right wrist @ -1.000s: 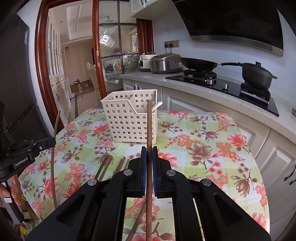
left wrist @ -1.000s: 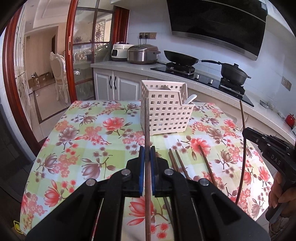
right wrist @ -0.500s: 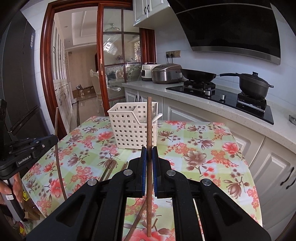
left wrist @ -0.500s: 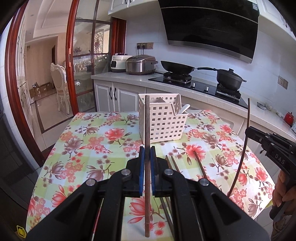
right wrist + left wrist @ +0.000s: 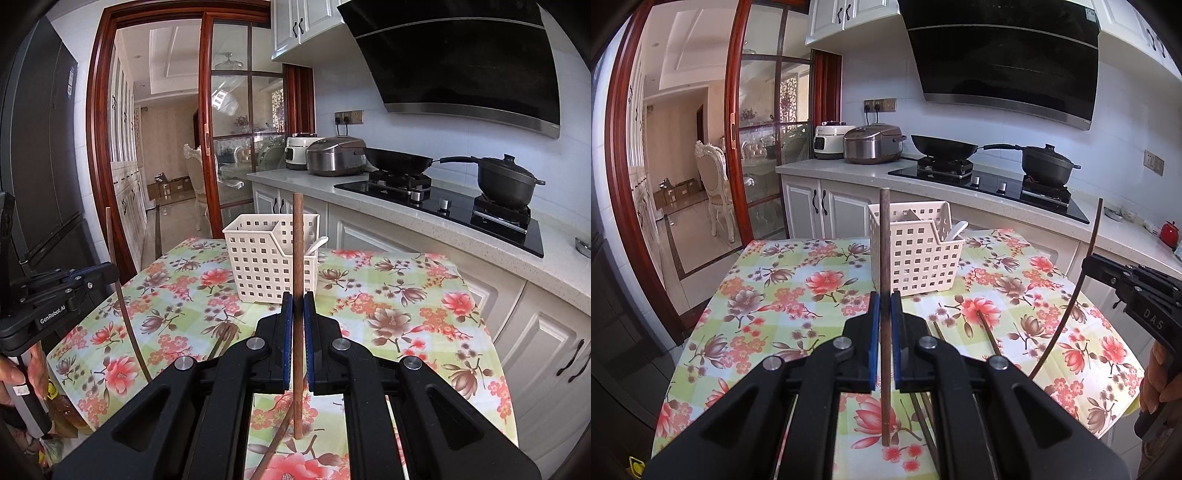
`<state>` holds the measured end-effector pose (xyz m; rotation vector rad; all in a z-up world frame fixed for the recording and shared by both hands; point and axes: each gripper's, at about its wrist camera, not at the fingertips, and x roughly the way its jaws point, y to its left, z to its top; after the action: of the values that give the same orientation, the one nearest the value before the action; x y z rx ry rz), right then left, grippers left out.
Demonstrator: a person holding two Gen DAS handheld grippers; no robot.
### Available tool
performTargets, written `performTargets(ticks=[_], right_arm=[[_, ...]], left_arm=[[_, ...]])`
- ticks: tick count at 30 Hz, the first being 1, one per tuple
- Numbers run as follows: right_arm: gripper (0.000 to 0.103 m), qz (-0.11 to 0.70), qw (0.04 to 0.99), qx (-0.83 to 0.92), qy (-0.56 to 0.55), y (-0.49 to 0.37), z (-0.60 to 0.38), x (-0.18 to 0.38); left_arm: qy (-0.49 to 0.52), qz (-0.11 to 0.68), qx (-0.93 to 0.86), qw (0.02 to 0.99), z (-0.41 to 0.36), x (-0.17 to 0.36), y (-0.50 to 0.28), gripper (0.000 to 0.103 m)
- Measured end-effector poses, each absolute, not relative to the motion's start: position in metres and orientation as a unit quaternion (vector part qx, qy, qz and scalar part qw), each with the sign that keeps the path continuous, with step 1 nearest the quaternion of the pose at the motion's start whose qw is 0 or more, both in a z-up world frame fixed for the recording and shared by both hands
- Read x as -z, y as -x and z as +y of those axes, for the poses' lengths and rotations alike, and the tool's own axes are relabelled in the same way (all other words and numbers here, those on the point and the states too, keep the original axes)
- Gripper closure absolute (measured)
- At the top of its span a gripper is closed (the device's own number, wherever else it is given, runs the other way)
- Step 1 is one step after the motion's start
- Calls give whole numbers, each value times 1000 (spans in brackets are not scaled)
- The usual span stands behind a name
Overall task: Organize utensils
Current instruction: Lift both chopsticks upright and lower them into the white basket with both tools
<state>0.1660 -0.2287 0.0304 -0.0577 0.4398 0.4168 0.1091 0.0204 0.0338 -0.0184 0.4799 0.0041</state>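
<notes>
Both tongs are holding one chopstick each: the left gripper (image 5: 882, 306) is clamped on a brown chopstick (image 5: 885, 258) that is standing upright between its blue pads, and the right gripper (image 5: 297, 310) is clamped in the same way on the other chopstick (image 5: 297, 251). I am keeping them lifted above the flowered tablecloth (image 5: 783, 288), with the lower ends hanging free over it. The white basket (image 5: 916, 251) is standing in front of me, at the far side of the table, and I think a white spoon (image 5: 956, 230) is already resting in its lower compartment. Neither chopstick is inside the basket yet, and several more chopsticks (image 5: 988, 332) are lying on the cloth, so I am judging that most of the work is waiting
</notes>
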Motion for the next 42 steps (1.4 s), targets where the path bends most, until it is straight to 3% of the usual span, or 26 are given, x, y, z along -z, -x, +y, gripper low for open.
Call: performTargets(ticks=[23, 38, 42], right_arm=[[96, 195, 957, -208, 51, -247, -193, -76], [96, 133, 964, -225, 40, -321, -155, -148], [96, 133, 963, -229, 44, -342, -142, -150]], left_arm=[[25, 187, -2, 982, 34, -98, -178, 97], [8, 104, -2, 995, 25, -198, -258, 97], [8, 103, 2, 995, 18, -203, -283, 97]])
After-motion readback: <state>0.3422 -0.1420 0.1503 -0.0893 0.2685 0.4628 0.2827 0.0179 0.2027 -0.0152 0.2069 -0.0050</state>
